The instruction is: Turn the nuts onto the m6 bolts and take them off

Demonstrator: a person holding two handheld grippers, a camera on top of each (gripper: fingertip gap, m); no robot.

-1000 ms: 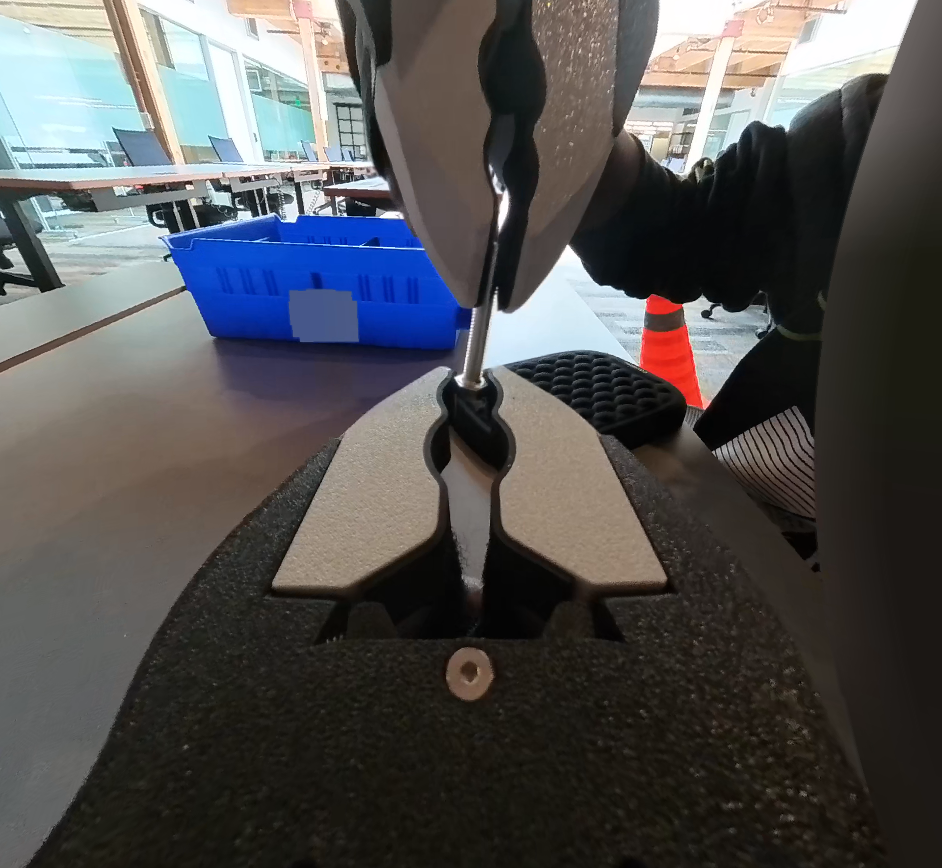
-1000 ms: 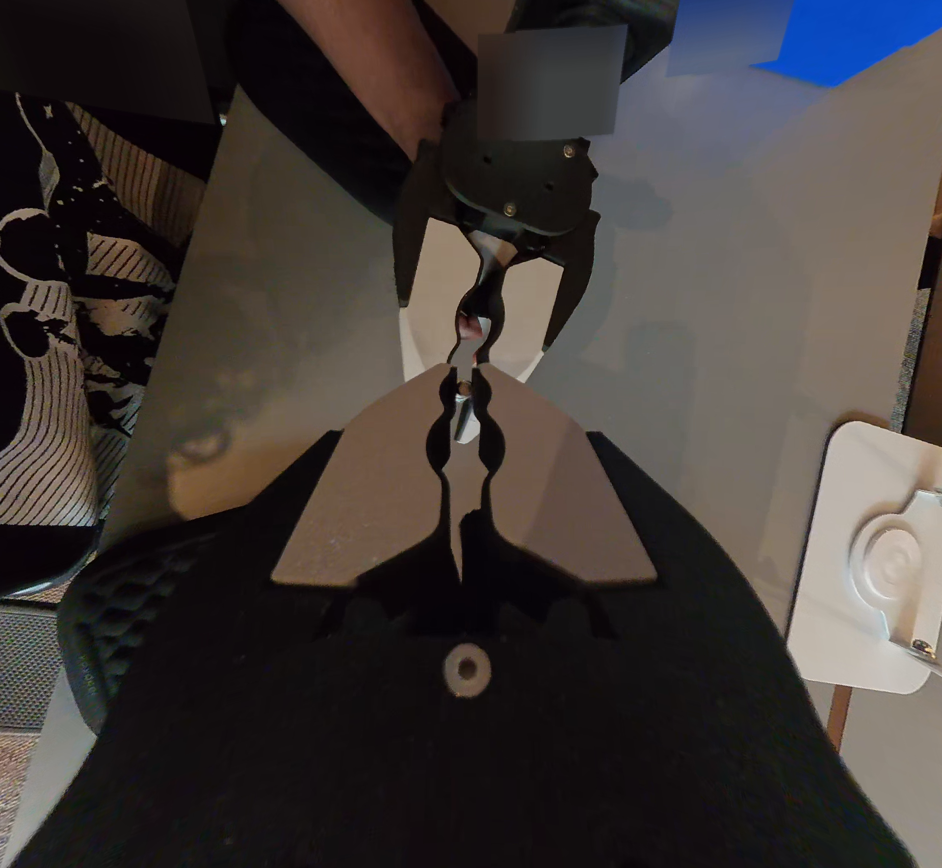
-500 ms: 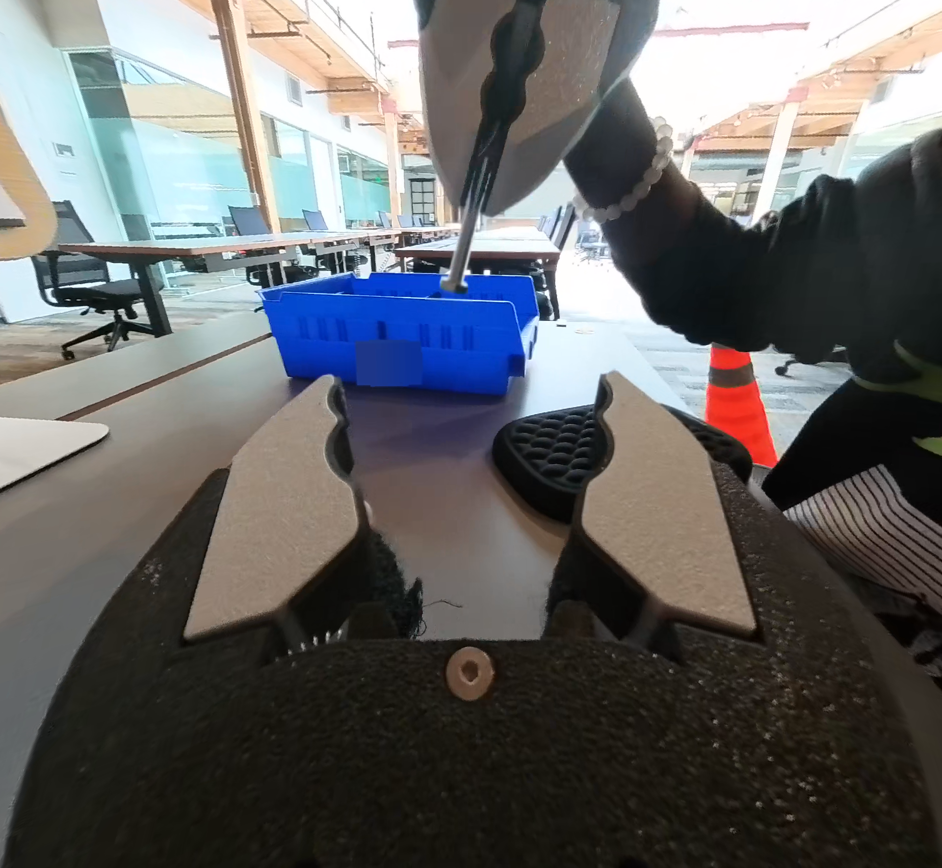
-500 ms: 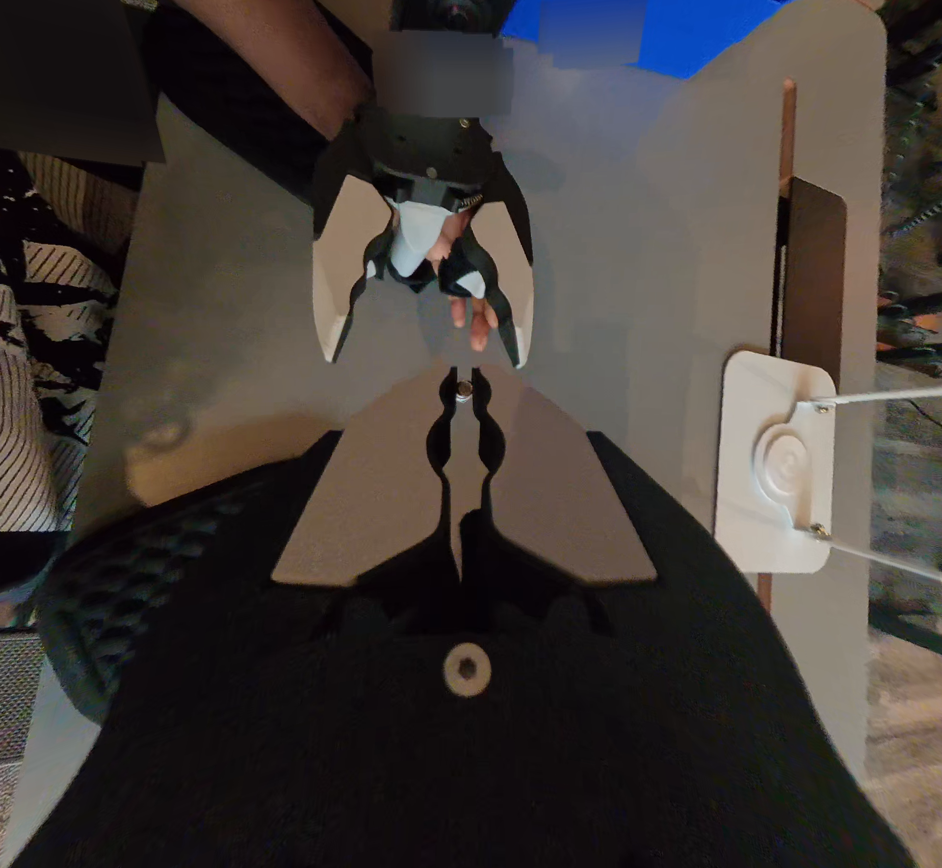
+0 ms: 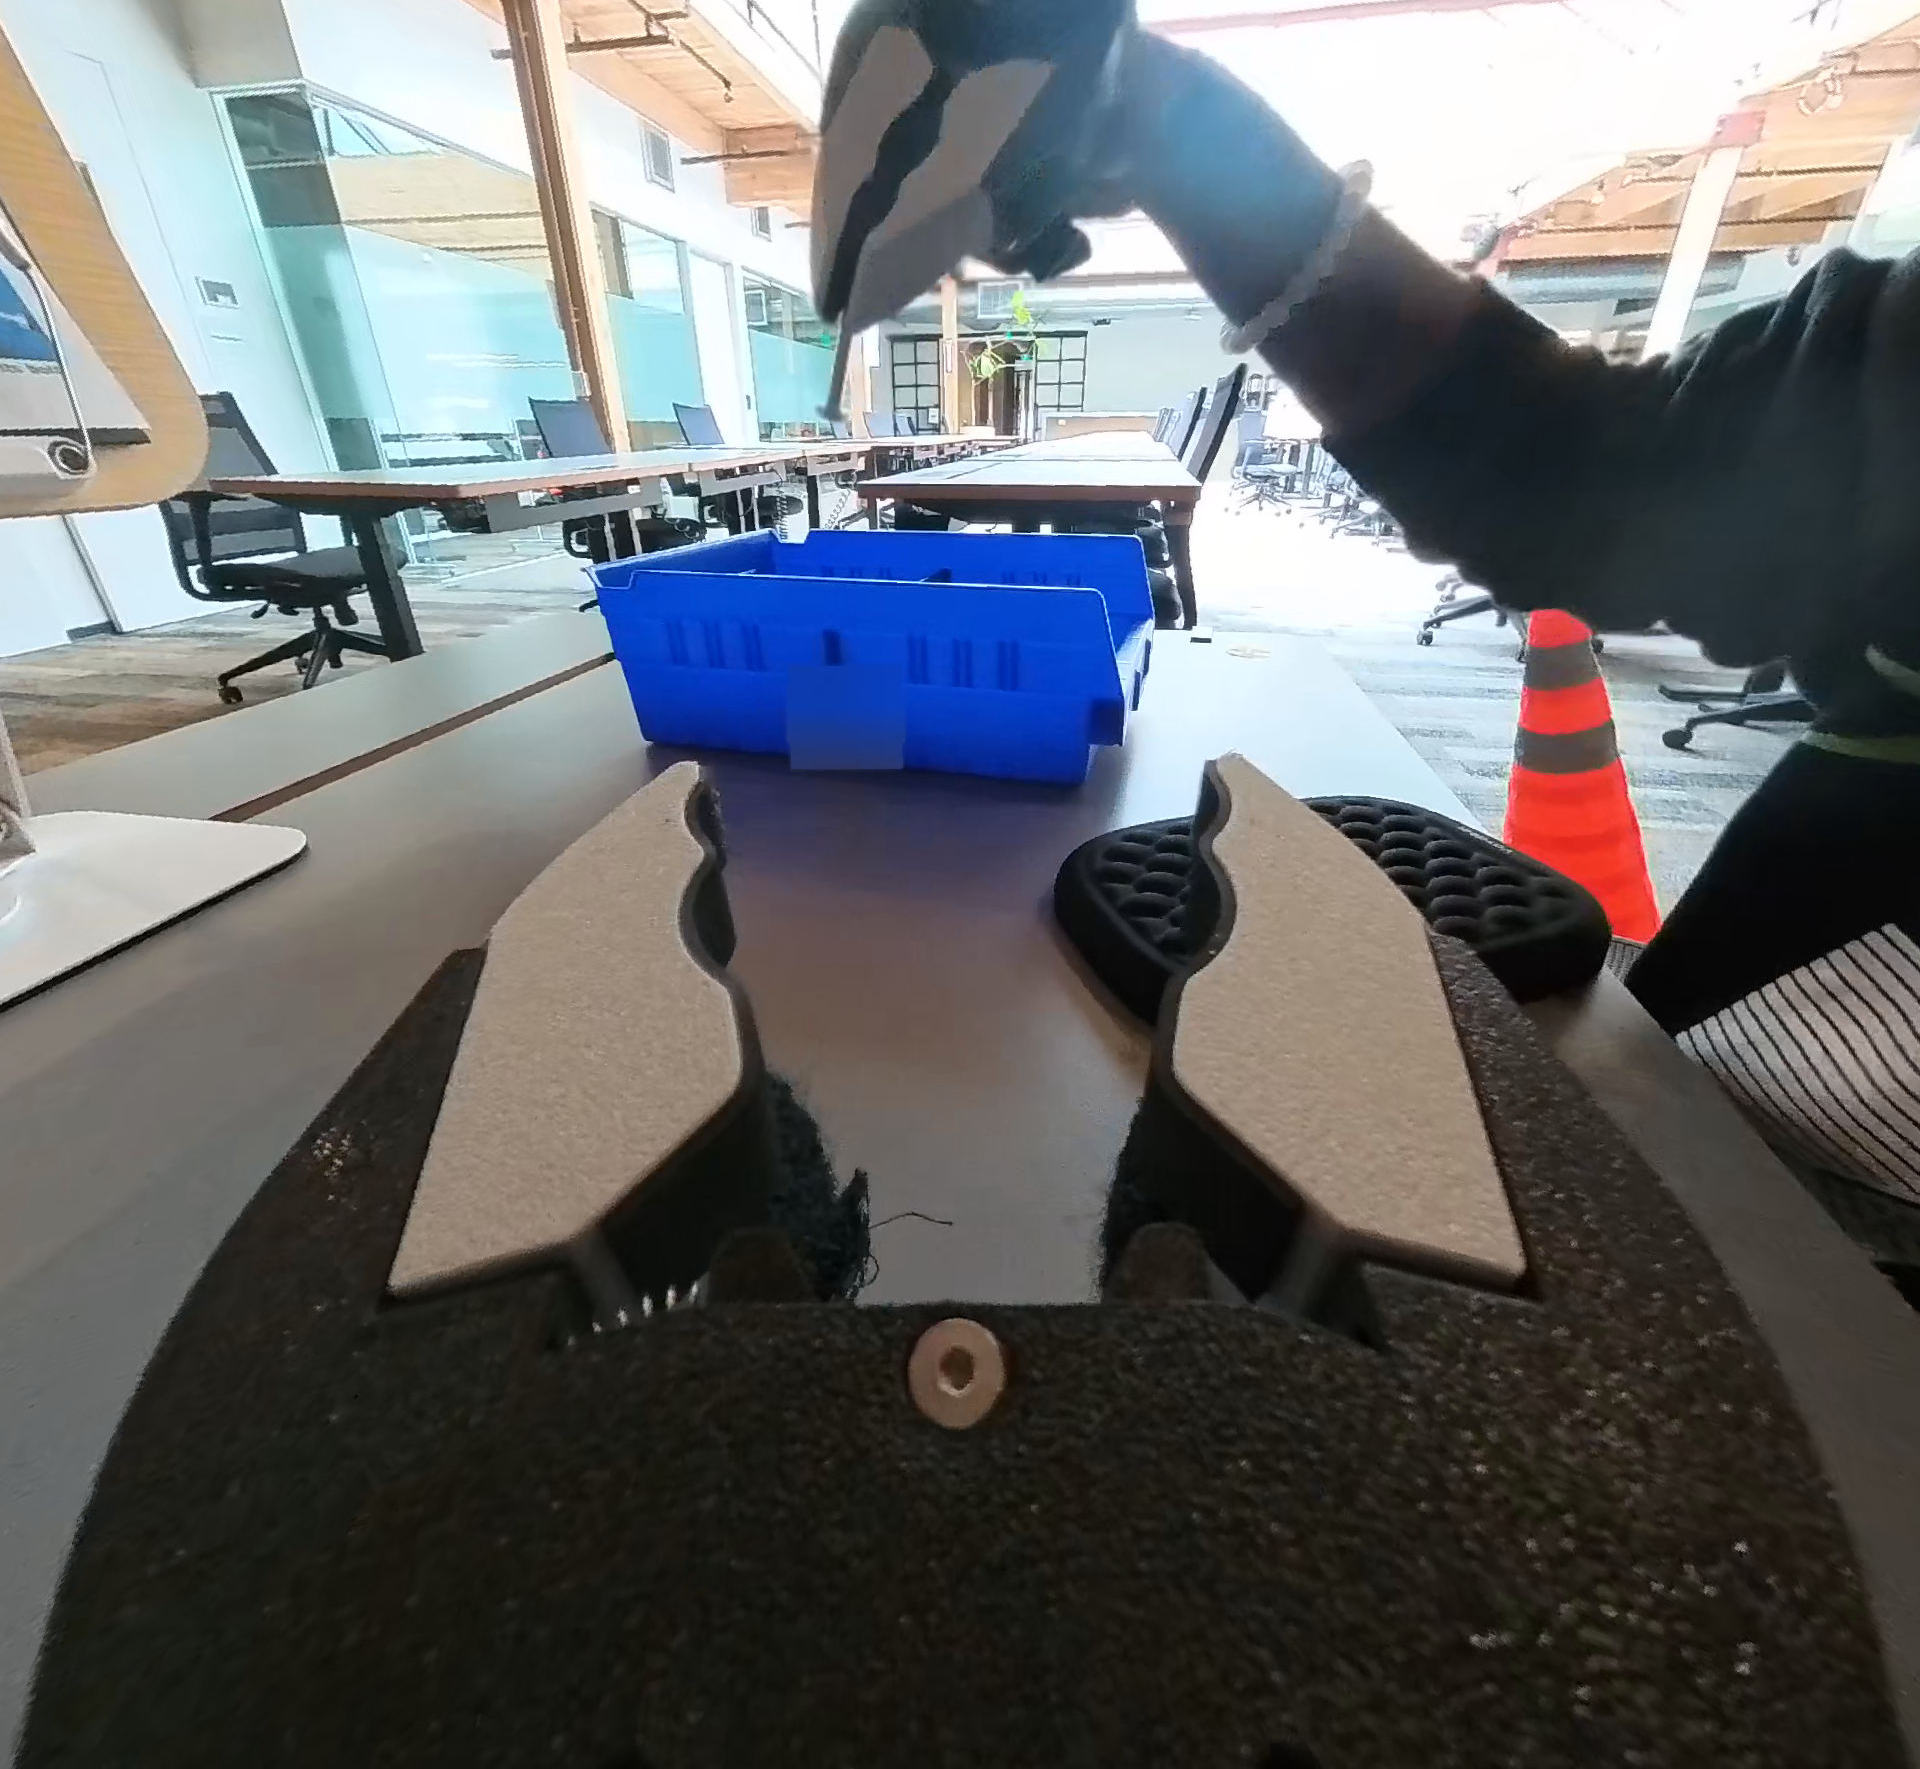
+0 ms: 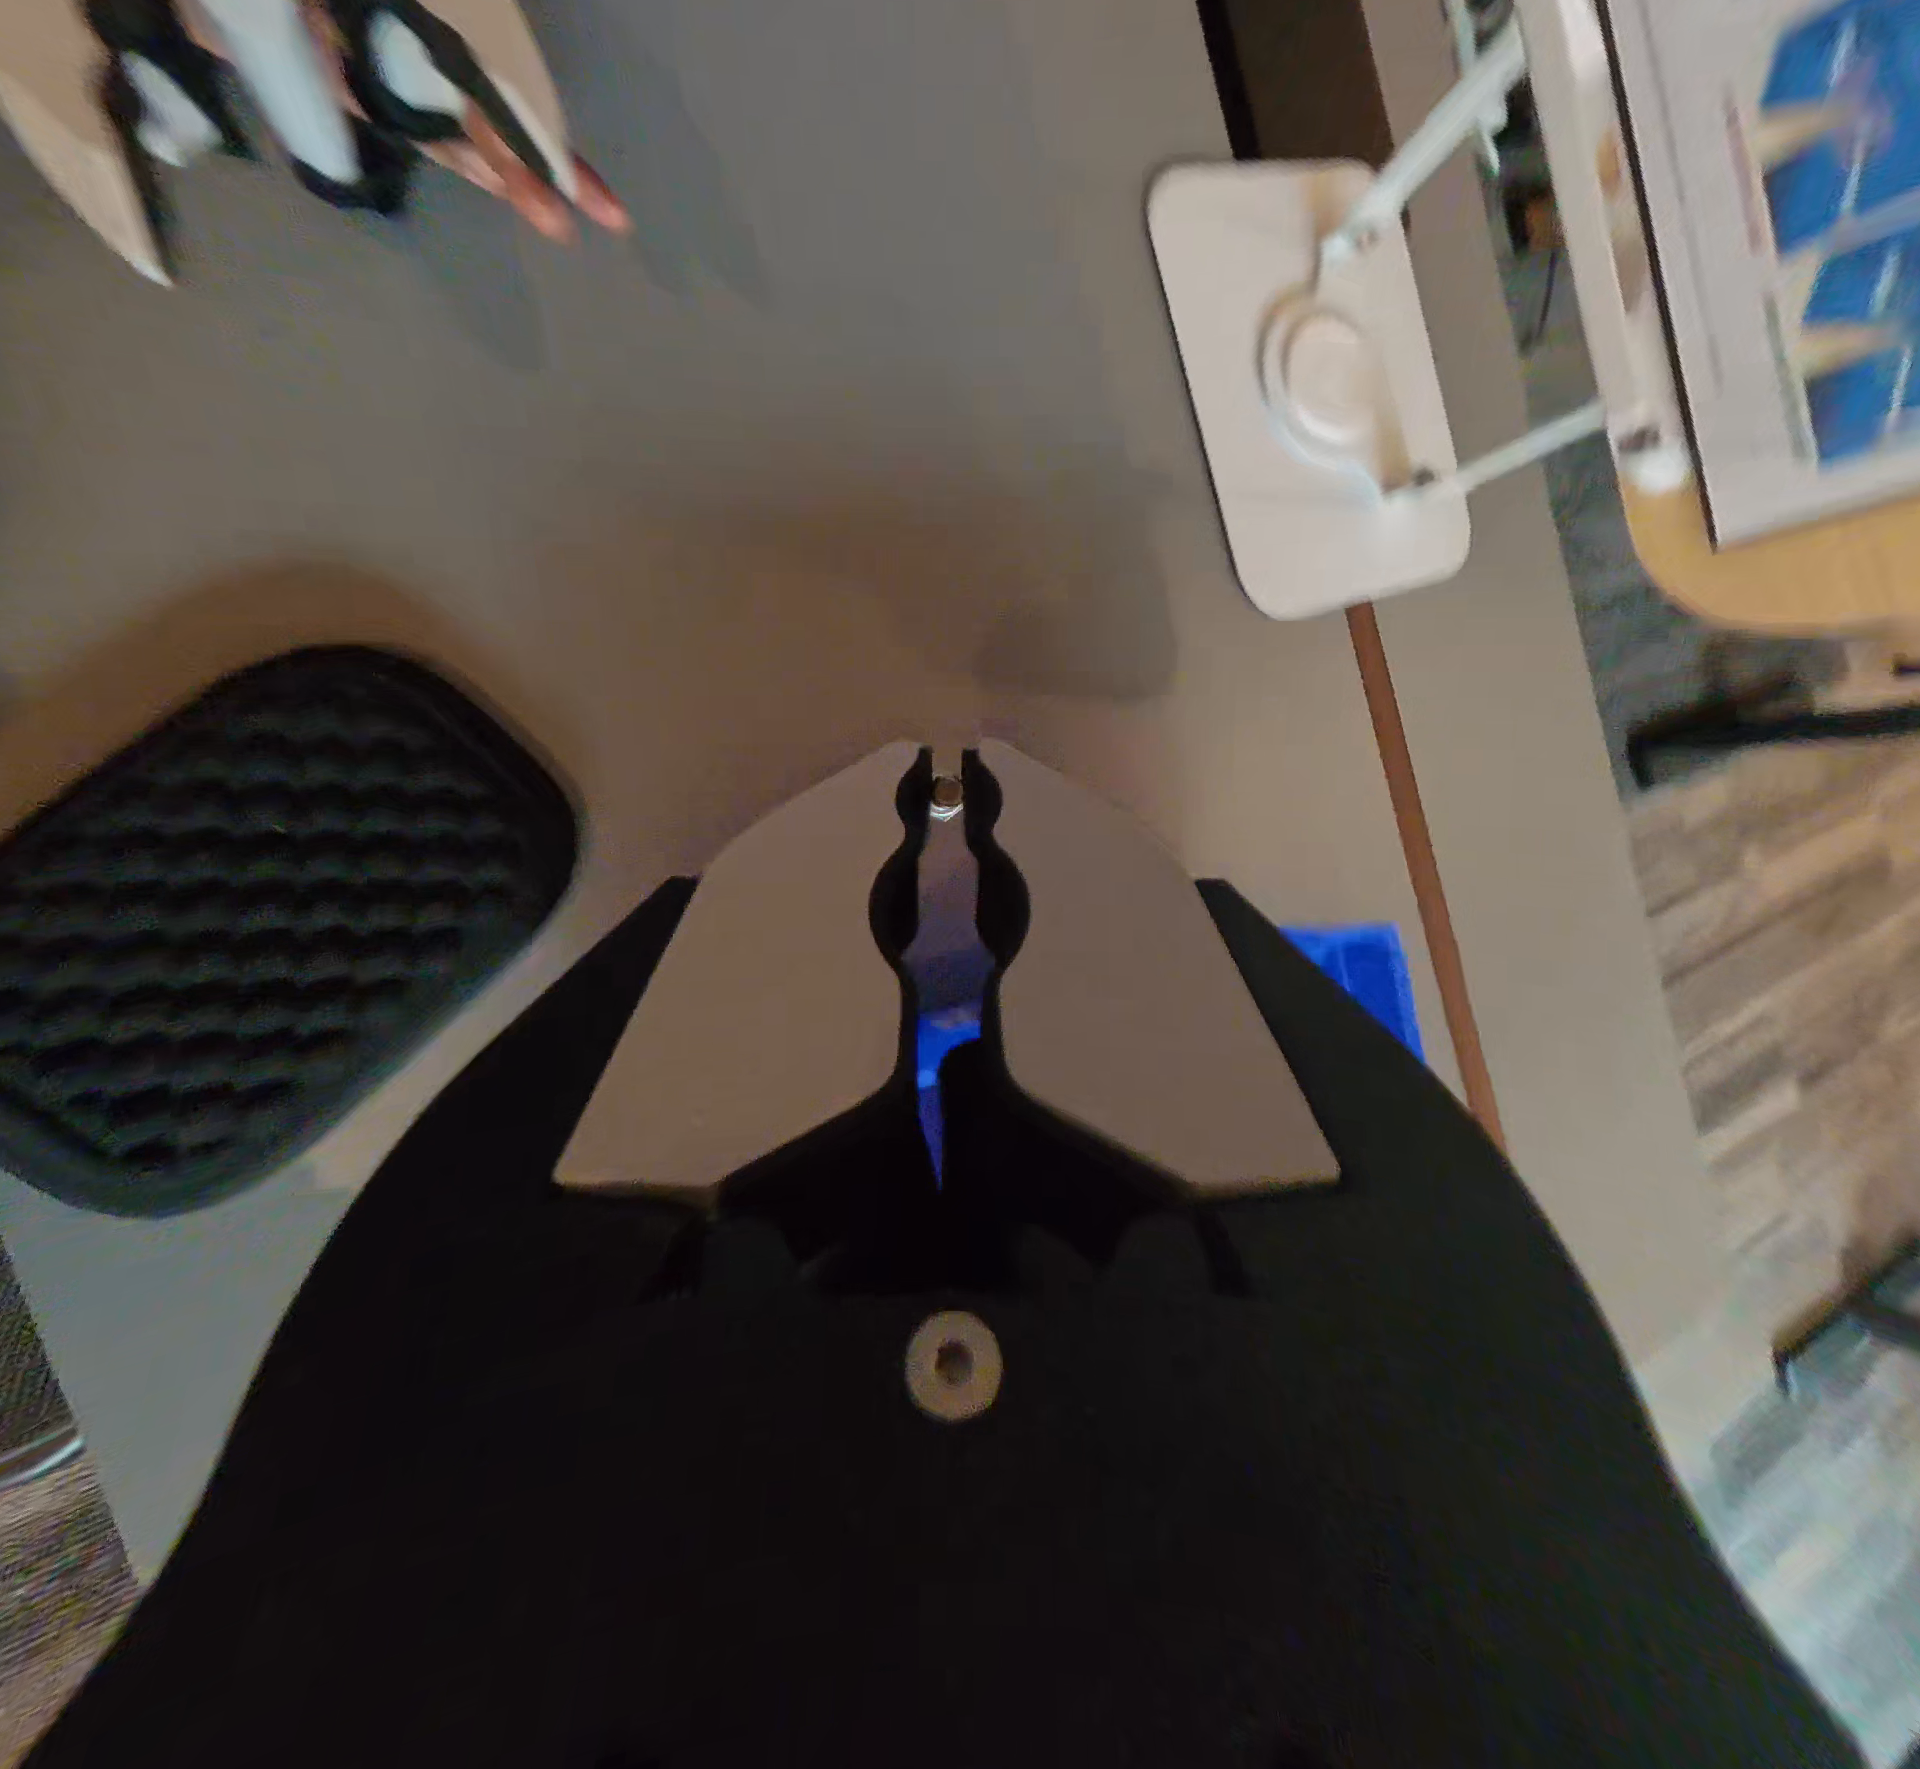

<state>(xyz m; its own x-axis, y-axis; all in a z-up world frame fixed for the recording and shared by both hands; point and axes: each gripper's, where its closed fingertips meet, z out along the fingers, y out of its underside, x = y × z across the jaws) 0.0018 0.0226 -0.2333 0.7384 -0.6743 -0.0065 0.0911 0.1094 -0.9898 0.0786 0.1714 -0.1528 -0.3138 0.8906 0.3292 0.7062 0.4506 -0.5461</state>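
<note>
The right tool (image 6: pixel 943 769) pinches a bolt (image 6: pixel 945 792) high above the blue bin (image 5: pixel 883 670). The left tool (image 5: pixel 951 784), wide open and empty, waits near the bin. Likely next: binning the bolt, which calls for lowering it there.

Glossy blue plastic bin (image 5: pixel 883 670); smooth matt table (image 5: pixel 312 846) (grey); shiny metal bolt (image 6: pixel 945 792).

Blue bin (image 5: pixel 883 670) on grey table (image 5: pixel 312 846), black honeycomb pad (image 5: pixel 1455 888), orange cone (image 5: pixel 1569 763), white stand base (image 6: pixel 1309 389)
</note>
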